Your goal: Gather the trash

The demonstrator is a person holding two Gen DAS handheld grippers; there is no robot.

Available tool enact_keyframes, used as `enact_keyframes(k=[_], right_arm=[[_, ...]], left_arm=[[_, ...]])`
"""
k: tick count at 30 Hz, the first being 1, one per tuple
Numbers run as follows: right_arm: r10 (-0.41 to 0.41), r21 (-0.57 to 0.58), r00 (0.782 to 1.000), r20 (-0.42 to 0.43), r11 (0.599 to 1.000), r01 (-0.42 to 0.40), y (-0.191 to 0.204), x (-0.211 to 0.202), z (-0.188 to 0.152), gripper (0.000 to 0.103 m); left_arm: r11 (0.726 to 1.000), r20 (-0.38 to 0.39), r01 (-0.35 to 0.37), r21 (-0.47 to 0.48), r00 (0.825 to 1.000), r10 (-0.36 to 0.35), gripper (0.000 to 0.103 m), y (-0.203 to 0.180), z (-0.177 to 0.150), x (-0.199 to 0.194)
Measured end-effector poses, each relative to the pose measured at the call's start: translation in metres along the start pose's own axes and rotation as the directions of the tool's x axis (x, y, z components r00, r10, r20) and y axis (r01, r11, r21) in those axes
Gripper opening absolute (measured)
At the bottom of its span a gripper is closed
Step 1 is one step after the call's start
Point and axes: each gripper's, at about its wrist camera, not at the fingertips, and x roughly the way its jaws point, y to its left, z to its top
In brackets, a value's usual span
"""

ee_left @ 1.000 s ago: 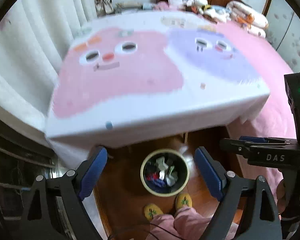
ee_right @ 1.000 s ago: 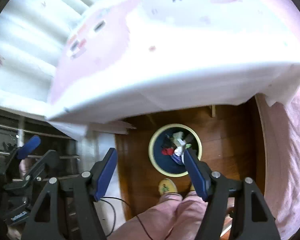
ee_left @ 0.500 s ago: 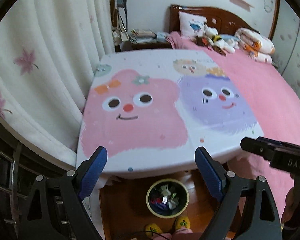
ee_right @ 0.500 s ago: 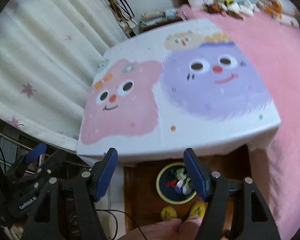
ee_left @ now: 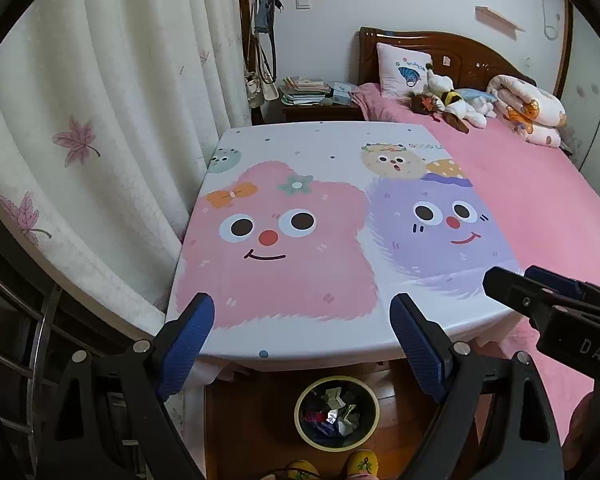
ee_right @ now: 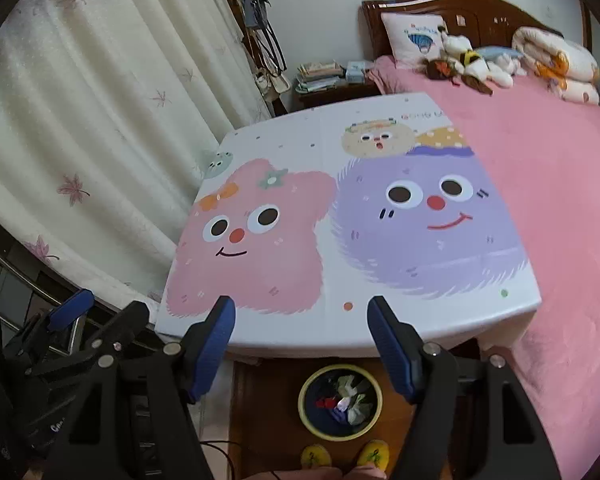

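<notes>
A round yellow-rimmed trash bin (ee_left: 337, 413) (ee_right: 340, 406) stands on the wooden floor below the table's near edge, holding crumpled paper and coloured scraps. The table (ee_left: 320, 328) (ee_right: 380, 328) wears a cartoon cloth with a pink and a purple face, and I see no trash on it. My left gripper (ee_left: 302, 312) hangs open over the near table edge with nothing between its blue pads. My right gripper (ee_right: 301, 314) is open and empty too, above the same edge. Each gripper shows at the edge of the other's view.
A pink bed (ee_left: 540, 208) with a pillow, plush toys and a rolled quilt lies to the right. White curtains (ee_left: 100, 120) hang on the left, with a nightstand of books (ee_left: 308, 96) and a coat rack behind. The person's yellow slippers (ee_right: 374, 454) stand by the bin.
Both grippers rose and tilted up, so the bin slid to the bottom of both views and the whole table top and bed came into sight. Both stayed open.
</notes>
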Motion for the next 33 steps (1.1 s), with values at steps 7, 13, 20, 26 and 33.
enact_keyframes(k=[7, 13, 20, 26, 33], right_arm=[[-0.038, -0.043, 0.999, 0.010, 0.998, 0.038, 0.0033, 0.0030, -0.0047, 0.069], [-0.049, -0.052, 0.999, 0.015, 0.997, 0.050, 0.0017, 0.0028, -0.0050, 0.069], [-0.046, -0.075, 0.999, 0.007, 0.996, 0.047, 0.0049, 0.0057, -0.0047, 0.069], [-0.032, -0.075, 0.999, 0.010, 0.997, 0.032, 0.0025, 0.0049, -0.0045, 0.069], [-0.025, -0.071, 1.000, 0.004, 0.997, 0.025, 0.0000, 0.0067, -0.0045, 0.069]], left_arm=[[1.000, 0.000, -0.024, 0.002, 1.000, 0.024, 0.088, -0.0061, -0.0010, 0.0014], [0.999, -0.019, -0.035, -0.012, 0.999, 0.035, 0.088, -0.0074, -0.0018, 0.0080], [0.998, -0.023, -0.047, -0.032, 0.999, 0.046, 0.088, -0.0065, -0.0025, 0.0090], [0.998, -0.017, -0.053, -0.033, 0.998, 0.053, 0.088, -0.0080, -0.0027, 0.0077], [0.998, -0.014, -0.056, -0.033, 0.998, 0.055, 0.088, -0.0065, -0.0014, 0.0084]])
